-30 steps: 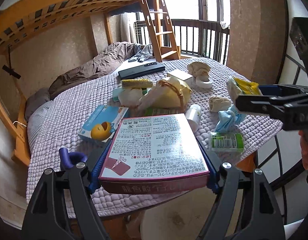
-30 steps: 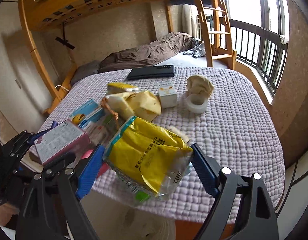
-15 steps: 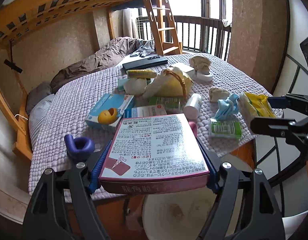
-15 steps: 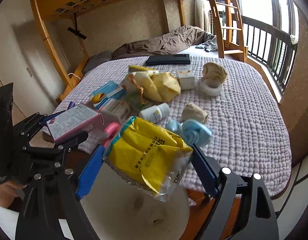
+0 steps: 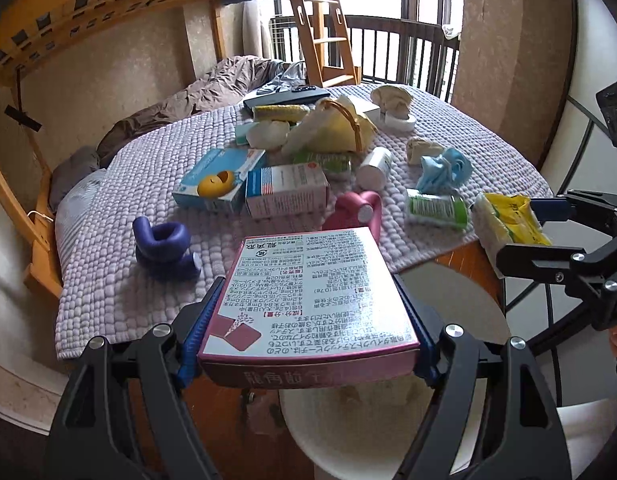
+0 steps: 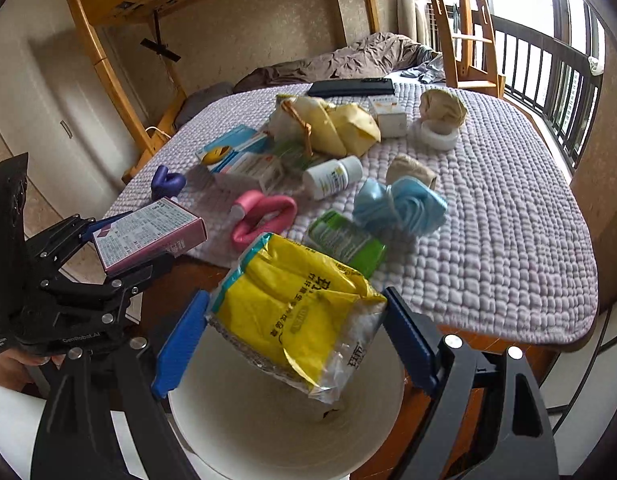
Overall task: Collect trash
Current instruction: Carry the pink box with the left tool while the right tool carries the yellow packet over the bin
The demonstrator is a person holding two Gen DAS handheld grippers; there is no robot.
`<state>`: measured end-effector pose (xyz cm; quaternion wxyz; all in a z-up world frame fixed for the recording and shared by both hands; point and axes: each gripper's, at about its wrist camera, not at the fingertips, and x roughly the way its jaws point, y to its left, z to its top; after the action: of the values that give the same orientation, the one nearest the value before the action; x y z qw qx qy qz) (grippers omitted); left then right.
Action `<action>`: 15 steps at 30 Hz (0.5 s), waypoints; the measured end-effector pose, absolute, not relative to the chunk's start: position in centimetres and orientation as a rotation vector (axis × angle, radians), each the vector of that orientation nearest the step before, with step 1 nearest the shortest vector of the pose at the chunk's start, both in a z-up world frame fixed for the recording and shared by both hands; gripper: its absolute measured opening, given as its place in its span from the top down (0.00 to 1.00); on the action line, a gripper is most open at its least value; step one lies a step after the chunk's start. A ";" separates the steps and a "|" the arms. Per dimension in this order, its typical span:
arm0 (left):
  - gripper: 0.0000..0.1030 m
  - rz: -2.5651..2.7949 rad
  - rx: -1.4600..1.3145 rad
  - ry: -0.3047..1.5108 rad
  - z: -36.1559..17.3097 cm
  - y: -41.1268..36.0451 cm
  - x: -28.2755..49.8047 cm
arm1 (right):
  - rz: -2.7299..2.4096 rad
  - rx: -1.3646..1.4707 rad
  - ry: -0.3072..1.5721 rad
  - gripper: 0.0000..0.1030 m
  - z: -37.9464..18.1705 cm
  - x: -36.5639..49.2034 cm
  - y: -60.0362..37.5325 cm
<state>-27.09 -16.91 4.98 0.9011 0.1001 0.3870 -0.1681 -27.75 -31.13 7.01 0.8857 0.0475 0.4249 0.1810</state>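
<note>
My left gripper [image 5: 308, 324] is shut on a pink flat box [image 5: 308, 300] printed with Japanese text, held over the near edge of a white bin [image 5: 388, 420] below the table. My right gripper [image 6: 292, 332] is shut on a yellow plastic packet [image 6: 296, 312], hanging above the same white bin [image 6: 268, 420]. In the right wrist view the left gripper [image 6: 108, 240] and its pink box [image 6: 148, 236] show at the left. In the left wrist view the right gripper [image 5: 548, 228] and the yellow packet [image 5: 508, 220] show at the right.
The round table has a lilac quilted cover [image 6: 508, 200] strewn with items: a blue crumpled cloth [image 6: 400, 206], a green pack [image 6: 344, 240], a white bottle [image 6: 332, 178], pink [image 6: 264, 216] and purple [image 5: 164, 248] holders, boxes, a yellow bag [image 6: 336, 124], a tape roll [image 6: 436, 136]. A bunk bed stands behind.
Both grippers pulled back from the table with their items and sank a little; the white bin has come into view beneath them.
</note>
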 end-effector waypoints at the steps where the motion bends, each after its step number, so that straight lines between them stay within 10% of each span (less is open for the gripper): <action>1: 0.23 -0.350 0.211 0.805 4.9 -16.9 -27.3 | 0.379 0.097 0.889 0.18 6.9 -28.0 -31.0; 15: 0.23 -0.380 0.240 0.879 2.9 -17.0 -29.1 | 0.396 0.085 0.960 0.18 4.6 -29.1 -30.2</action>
<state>-29.11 -16.97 2.93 0.8806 0.1154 0.4219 -0.1822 -29.10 -30.16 4.60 0.8675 0.0408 0.4584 0.1890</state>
